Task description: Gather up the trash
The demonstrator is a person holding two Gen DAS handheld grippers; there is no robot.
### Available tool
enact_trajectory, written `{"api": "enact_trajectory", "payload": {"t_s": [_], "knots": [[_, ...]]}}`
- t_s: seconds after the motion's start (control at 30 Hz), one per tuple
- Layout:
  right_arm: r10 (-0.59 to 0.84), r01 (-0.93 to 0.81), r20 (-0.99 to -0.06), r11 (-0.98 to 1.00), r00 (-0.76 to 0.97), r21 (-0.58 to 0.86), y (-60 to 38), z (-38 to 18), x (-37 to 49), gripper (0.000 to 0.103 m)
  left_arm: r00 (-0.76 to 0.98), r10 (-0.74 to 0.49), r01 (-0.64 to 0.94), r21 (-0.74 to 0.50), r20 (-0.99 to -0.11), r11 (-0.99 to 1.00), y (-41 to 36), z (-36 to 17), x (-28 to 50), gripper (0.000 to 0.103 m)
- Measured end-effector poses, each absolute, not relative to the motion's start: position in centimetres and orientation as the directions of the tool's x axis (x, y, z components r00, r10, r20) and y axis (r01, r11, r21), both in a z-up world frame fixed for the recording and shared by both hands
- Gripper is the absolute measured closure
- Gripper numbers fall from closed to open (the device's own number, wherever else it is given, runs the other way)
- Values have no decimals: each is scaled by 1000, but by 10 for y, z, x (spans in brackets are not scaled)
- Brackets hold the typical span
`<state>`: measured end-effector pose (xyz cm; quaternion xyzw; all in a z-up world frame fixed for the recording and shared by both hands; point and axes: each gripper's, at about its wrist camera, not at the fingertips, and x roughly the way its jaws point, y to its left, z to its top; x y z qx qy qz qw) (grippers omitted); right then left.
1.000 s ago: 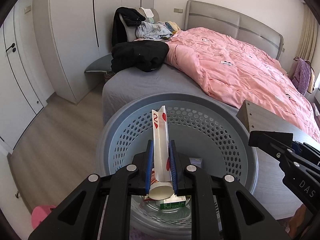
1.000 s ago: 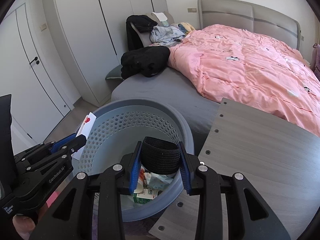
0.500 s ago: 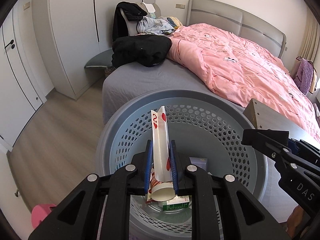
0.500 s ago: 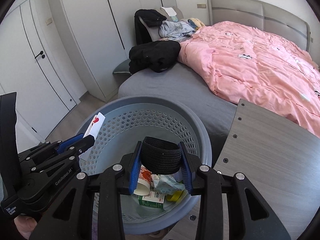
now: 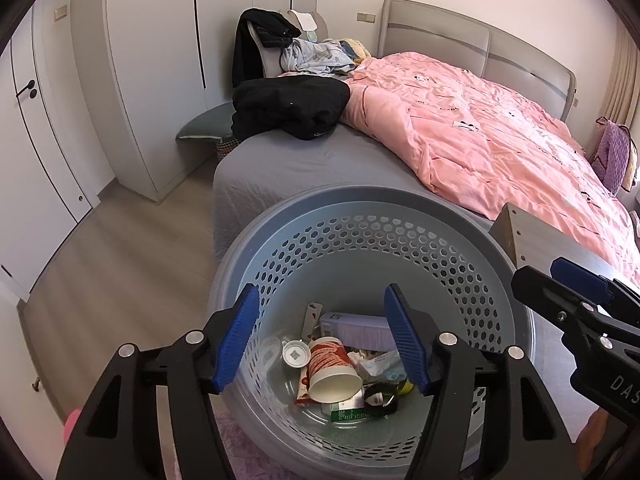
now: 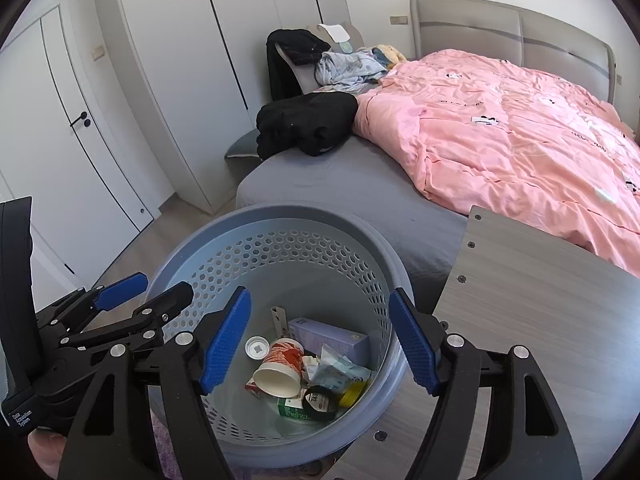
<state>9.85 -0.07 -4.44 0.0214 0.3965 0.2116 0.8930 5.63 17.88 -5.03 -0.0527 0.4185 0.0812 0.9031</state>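
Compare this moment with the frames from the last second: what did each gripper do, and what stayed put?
Both grippers opened and let go over the basket. The left gripper dropped its flattened paper cup and the right gripper dropped its black band, which now lies among the trash at the bottom. The paper cup already lying there, the basket, the bed and the wooden board stayed put.

green carton [image 5: 347,412] half buried, label unreadable

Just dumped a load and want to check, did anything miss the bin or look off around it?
Nothing stands out. The paper cup, purple box and black roll all lie inside the basket, nothing hangs over its rim, and both the left gripper and the right gripper are open and empty.
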Motion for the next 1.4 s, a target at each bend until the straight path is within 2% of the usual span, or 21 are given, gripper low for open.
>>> {"api": "enact_trajectory", "payload": {"t_s": [0.47,0.6,1.03,1.4], "knots": [[397,-360,-691,909,603,209,-5,-42,91,28,645,116,-201,-21,-755,979,180,-44,47,32],[399,-360,-690,909,604,210,-6,-41,90,26,647,120,-204,-19,-753,979,181,-42,46,26],[397,-354,-681,911,615,212,-10,-36,84,18,644,133,-213,-9,-753,977,181,-38,42,23],[397,-352,-679,911,617,213,-12,-35,82,16,644,136,-214,-7,-753,977,179,-38,41,21]]}}
